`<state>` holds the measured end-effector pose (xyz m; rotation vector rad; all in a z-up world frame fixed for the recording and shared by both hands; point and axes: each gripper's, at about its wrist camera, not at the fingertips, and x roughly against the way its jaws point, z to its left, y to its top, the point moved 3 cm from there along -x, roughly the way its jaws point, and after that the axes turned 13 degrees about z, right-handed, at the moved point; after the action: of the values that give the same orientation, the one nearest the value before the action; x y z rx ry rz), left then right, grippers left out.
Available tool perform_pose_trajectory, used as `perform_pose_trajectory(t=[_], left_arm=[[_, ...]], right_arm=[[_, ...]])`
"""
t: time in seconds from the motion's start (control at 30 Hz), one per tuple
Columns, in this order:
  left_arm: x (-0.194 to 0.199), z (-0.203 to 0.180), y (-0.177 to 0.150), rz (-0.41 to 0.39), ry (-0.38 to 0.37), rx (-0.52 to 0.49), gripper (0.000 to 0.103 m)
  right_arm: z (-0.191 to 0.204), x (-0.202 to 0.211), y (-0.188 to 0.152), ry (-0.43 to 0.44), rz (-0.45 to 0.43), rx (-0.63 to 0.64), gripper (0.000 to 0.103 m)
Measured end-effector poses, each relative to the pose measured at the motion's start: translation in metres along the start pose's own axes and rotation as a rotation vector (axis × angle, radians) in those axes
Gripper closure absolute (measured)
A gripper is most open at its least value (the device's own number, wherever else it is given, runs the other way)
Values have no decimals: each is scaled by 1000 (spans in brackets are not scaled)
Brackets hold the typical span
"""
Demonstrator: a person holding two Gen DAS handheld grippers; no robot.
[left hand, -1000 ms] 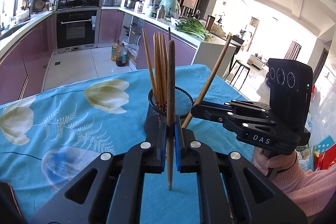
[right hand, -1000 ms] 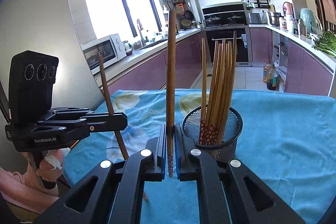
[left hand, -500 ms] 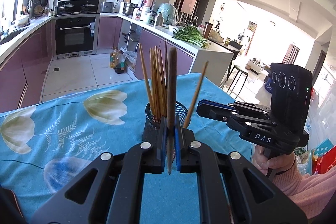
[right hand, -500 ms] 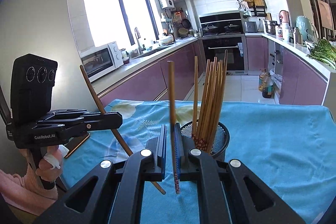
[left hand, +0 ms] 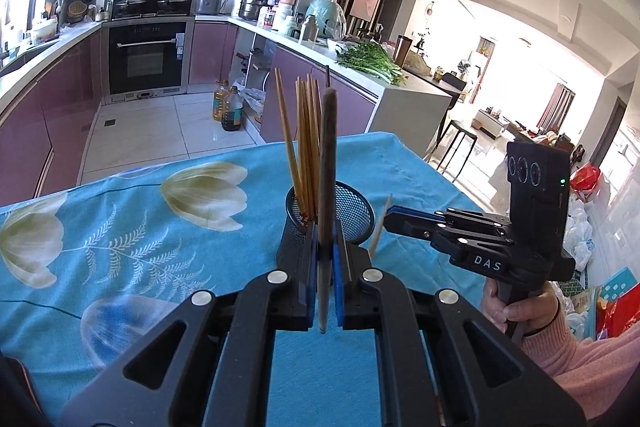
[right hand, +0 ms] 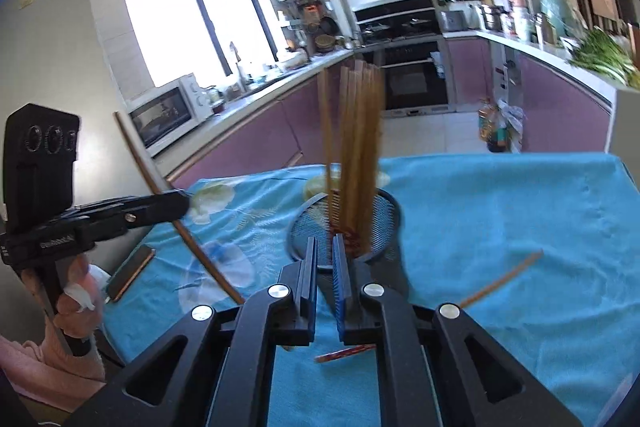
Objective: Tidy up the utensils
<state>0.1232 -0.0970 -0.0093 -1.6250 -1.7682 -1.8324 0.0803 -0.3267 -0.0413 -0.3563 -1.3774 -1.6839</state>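
Chopstick (right hand: 500, 279) has left your right claw (right hand: 324, 255), whose jaws are opening (nothing between them). It lies on the bench (right hand: 520, 207) beside the mesh holder (right hand: 394, 211), so it likely missed. Your left claw (left hand: 325, 231) stays clamped on the dark chopstick (left hand: 328, 147).

**Table surface and its load**

Table (right hand: 520, 211) is covered by a blue cloth (left hand: 132, 227) with a pale flower and fern print. A black mesh cup (right hand: 384, 223) stands on it just ahead of the right gripper's (right hand: 324, 255) fingers. A loose chopstick (right hand: 500, 281) lies flat to that gripper's right, partly under its body. A phone (right hand: 130, 273) lies at the cloth's left edge.
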Motion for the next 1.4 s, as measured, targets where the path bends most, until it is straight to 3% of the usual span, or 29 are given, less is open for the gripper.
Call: perform_pose_trajectory(t=[0.17,0.23,0.43,0.67,0.87,1.03,1.17,1.3,1.4], left_arm=[[-2,1,-1,4,-5,2,96],[-3,1,-1,5,-5,0,96],[-5,2,-1,13,-4,4,96],[-1,7,-4,11,-1,18,96],[0,10,-6,11,-6,25,96],[-1,14,-7,8,-21,29,96],[-2,15,-8,4,-32,28,96],[-4,16,-7,4,-35,27,96],[-4,16,-7,4,-35,28,96]], right_arm=[[-35,-11,-11,-67,67,-121,71],[-40,-21,-19,-80,104,-146,69],[3,-50,-41,-48,192,-2,69],[43,-82,-43,5,263,87,74],[41,-90,-50,-25,330,98,78],[25,-73,-60,-114,367,87,78],[6,-53,-66,-152,354,35,78],[-19,-35,-58,-169,263,-52,78],[-47,-28,-45,-278,192,-139,75]])
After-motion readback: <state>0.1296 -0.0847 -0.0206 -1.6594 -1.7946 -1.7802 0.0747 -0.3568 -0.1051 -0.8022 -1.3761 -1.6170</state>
